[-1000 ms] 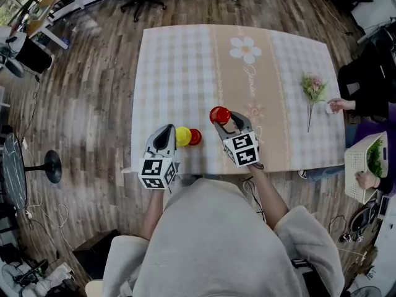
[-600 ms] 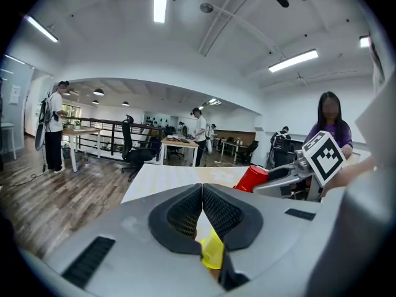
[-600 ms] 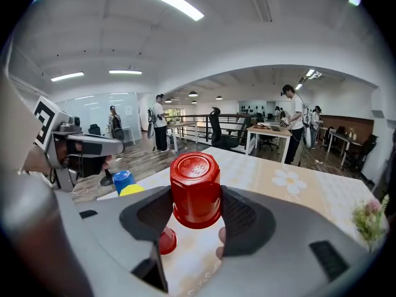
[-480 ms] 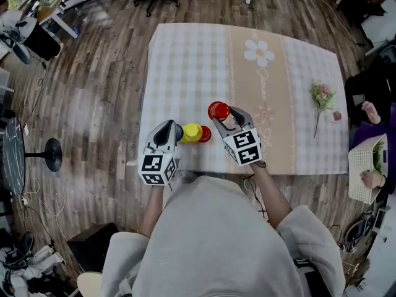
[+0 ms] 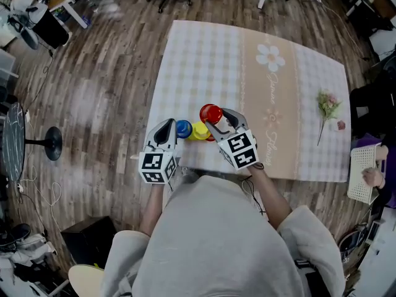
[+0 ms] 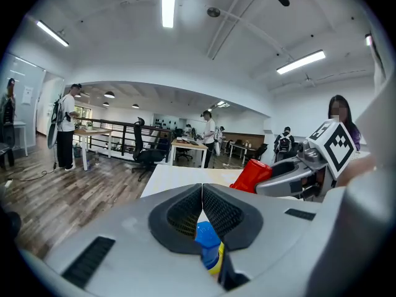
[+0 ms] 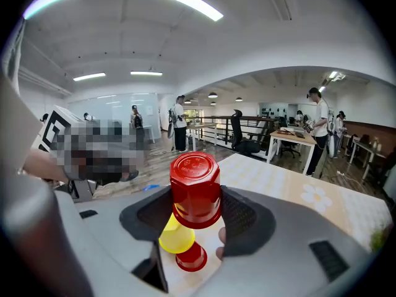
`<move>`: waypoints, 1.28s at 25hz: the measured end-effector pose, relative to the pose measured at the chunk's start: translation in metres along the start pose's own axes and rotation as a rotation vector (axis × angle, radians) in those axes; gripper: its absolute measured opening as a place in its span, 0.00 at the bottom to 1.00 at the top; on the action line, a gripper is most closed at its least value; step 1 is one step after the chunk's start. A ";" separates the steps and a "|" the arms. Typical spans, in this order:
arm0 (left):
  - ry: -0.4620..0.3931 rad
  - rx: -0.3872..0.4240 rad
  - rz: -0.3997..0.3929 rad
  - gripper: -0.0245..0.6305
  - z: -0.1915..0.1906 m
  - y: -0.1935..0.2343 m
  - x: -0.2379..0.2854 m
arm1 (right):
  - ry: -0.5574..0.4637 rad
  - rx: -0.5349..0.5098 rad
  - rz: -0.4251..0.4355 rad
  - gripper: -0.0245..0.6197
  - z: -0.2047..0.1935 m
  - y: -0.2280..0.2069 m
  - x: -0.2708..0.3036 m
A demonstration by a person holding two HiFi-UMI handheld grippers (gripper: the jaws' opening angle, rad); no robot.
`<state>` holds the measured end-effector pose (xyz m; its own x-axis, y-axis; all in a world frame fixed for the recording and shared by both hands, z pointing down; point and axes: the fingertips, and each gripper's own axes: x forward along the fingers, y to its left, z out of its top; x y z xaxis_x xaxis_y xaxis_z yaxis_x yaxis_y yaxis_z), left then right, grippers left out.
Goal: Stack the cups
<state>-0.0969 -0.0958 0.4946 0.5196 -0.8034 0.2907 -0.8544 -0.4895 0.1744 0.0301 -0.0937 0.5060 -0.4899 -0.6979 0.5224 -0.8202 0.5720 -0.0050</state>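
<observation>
My right gripper (image 5: 213,121) is shut on an upturned red cup (image 5: 211,114) and holds it off the table, just above and behind the cups standing there. In the right gripper view the red cup (image 7: 195,189) sits between the jaws, with a yellow cup (image 7: 176,237) and a second red cup (image 7: 192,257) on the table below it. A blue cup (image 5: 184,129), the yellow cup (image 5: 199,130) and the second red cup stand in a row near the table's front edge. My left gripper (image 5: 169,127) is shut and empty, its tip beside the blue cup (image 6: 207,241).
The table (image 5: 204,60) has a checked cloth with a beige flower strip. A flower sprig (image 5: 327,107) lies at its right side. A person's hand with a white basket (image 5: 362,175) is at the right edge. Wooden floor and office chairs surround the table.
My right gripper has carried the red cup leftward until it hangs over the yellow and red cups. The blue cup has come into view beside my left gripper.
</observation>
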 end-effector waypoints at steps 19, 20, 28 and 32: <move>-0.010 -0.048 0.091 0.06 -0.011 0.031 -0.027 | 0.074 -0.100 0.160 0.40 -0.003 0.072 0.030; -0.010 -0.049 0.092 0.06 -0.012 0.032 -0.027 | 0.078 -0.101 0.161 0.40 -0.005 0.073 0.031; -0.008 -0.053 0.080 0.06 -0.012 0.030 -0.022 | 0.099 -0.111 0.138 0.41 -0.007 0.071 0.032; -0.007 -0.053 0.074 0.06 -0.012 0.029 -0.020 | 0.105 -0.105 0.133 0.41 -0.009 0.070 0.033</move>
<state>-0.1323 -0.0902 0.5049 0.4551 -0.8392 0.2976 -0.8892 -0.4104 0.2022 -0.0407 -0.0733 0.5304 -0.5539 -0.5678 0.6089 -0.7125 0.7016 0.0061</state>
